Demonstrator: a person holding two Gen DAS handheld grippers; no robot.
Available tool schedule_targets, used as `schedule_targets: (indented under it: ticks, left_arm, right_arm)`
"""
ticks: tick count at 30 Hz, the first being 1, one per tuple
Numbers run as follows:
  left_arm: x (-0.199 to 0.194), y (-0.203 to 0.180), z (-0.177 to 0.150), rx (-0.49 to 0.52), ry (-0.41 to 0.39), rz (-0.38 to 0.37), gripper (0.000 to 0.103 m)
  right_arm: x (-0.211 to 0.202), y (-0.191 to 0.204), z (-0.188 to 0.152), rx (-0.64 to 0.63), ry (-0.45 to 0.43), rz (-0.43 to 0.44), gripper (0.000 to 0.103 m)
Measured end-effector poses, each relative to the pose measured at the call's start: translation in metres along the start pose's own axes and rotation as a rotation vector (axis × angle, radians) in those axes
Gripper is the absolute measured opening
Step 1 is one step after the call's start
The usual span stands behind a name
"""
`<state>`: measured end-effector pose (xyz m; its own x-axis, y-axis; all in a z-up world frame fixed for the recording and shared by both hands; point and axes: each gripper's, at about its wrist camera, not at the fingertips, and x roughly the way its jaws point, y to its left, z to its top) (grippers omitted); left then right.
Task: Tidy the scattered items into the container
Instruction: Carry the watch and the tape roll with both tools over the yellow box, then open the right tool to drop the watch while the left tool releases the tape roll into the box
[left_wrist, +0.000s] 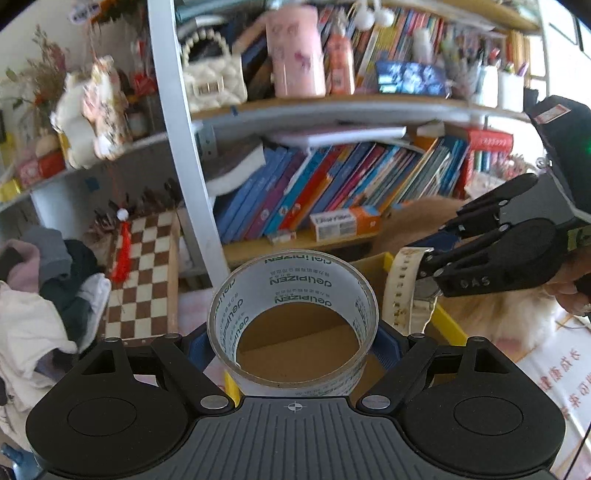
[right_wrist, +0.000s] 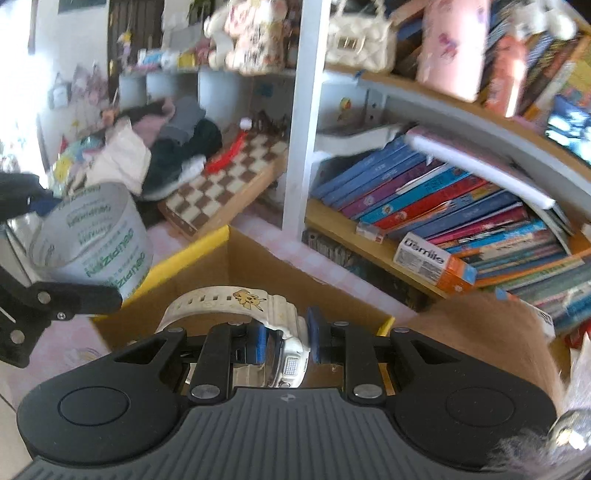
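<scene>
Closest to us, our left tongs (left_wrist: 293, 341) are clamped on a roll of clear tape (left_wrist: 293, 321), its blue pads pressing the outer wall from both sides, the ring's hollow facing forward. Through that hollow we see the brown inside of the cardboard box (left_wrist: 448, 326), so the roll hangs above the box or just at its yellow-edged rim; we cannot tell which. Our right tongs (right_wrist: 286, 341) are clamped on the case of a white watch (right_wrist: 291, 356), the strap arching forward over the open box (right_wrist: 207, 240) with a small yellow cartoon figure on it. From the right camera the tape (right_wrist: 94, 236) sits at the left, over the box's near corner.

We judge the step in hand is dropping both items in. To do it well, we should bring each load fully past the rim before letting go, lower it close to the box floor, and open one pair of tongs at a time so the arms do not bump. The tape can roll, so we should lay it flat. The watch strap may catch on the pad, so we should open wide and draw straight back.

A bookshelf (right_wrist: 443, 221) and a chessboard (right_wrist: 229, 184) stand behind the box.
</scene>
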<state>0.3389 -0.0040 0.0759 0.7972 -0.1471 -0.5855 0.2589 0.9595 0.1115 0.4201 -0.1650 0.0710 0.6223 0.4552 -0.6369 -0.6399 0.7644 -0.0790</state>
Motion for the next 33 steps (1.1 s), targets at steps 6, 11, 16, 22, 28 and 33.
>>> schedule_targets:
  ticks: [6,11,16,22,28,33]
  left_arm:
    - [0.055,-0.008,-0.002,0.102,0.113,0.007,0.085]
    - [0.088,-0.011,-0.008,0.172,0.196,0.006,0.085]
    - [0.112,-0.011,-0.015,0.211,0.267,-0.009,0.085]
    - [0.129,-0.009,-0.021,0.224,0.323,-0.026,0.085]
    - [0.143,-0.012,-0.026,0.243,0.356,-0.034,0.085]
    - [0.150,-0.015,-0.023,0.249,0.367,-0.036,0.086]
  right_arm:
    - [0.062,0.002,0.001,-0.160,0.119,0.025,0.021]
    - [0.100,0.008,-0.007,-0.302,0.208,0.039,0.021]
    - [0.127,0.010,-0.011,-0.389,0.278,0.065,0.021]
    - [0.151,0.009,-0.015,-0.438,0.357,0.101,0.021]
    - [0.165,0.002,-0.017,-0.428,0.404,0.121,0.021]
    - [0.169,-0.003,-0.016,-0.421,0.414,0.124,0.021]
